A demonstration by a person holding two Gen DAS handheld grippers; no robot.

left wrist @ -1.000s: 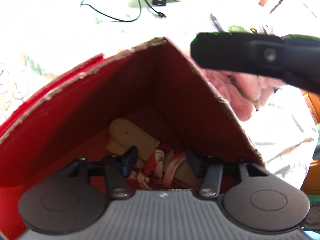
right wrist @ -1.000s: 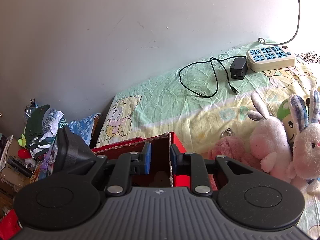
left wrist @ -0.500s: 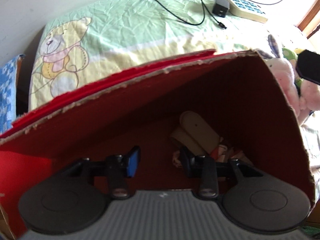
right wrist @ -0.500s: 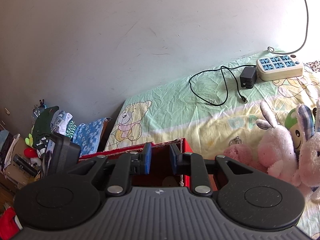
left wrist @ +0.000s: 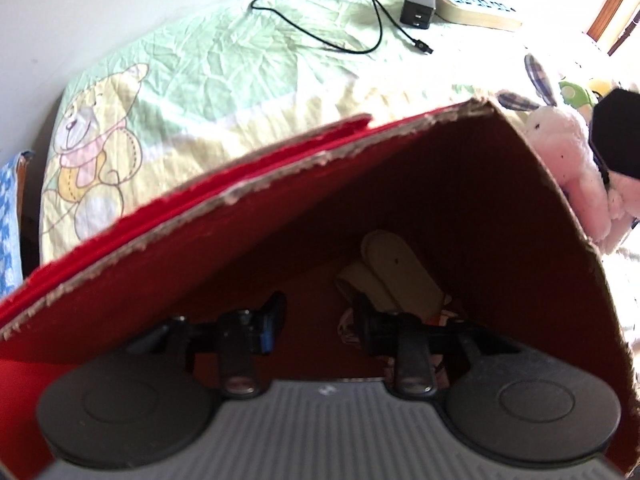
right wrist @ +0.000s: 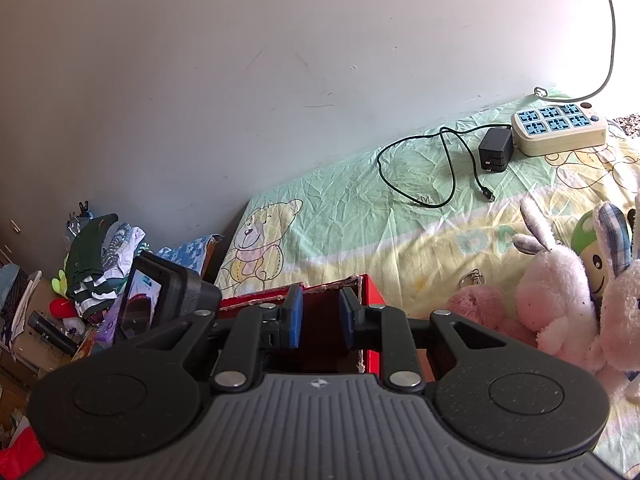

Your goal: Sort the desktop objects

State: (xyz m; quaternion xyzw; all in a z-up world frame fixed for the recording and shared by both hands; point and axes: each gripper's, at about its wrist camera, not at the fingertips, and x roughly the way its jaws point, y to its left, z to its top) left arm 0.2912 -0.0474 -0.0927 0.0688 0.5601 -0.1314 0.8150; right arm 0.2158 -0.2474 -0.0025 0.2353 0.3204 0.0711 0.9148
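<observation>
My left gripper [left wrist: 320,322] points steeply down; its jaws have just been closing and nothing is between the pads, a gap remains. My right gripper [right wrist: 319,316] points gently downward toward 12 o'clock, jaws narrowly apart, empty.

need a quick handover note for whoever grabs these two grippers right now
Left tongs: inside the red cardboard box, jaws just closing, nothing between them.
Right tongs: empty, part open, above the box's rim.
In the box: beige flat pieces and some red-and-white items, too dark to identify.
Outside, on the bear-print sheet: black charger with cable, power strip, pink plush rabbits, pink fluffy keychain.
Done: some items boxed.
Left: probably the toys, charger and keychain.
</observation>
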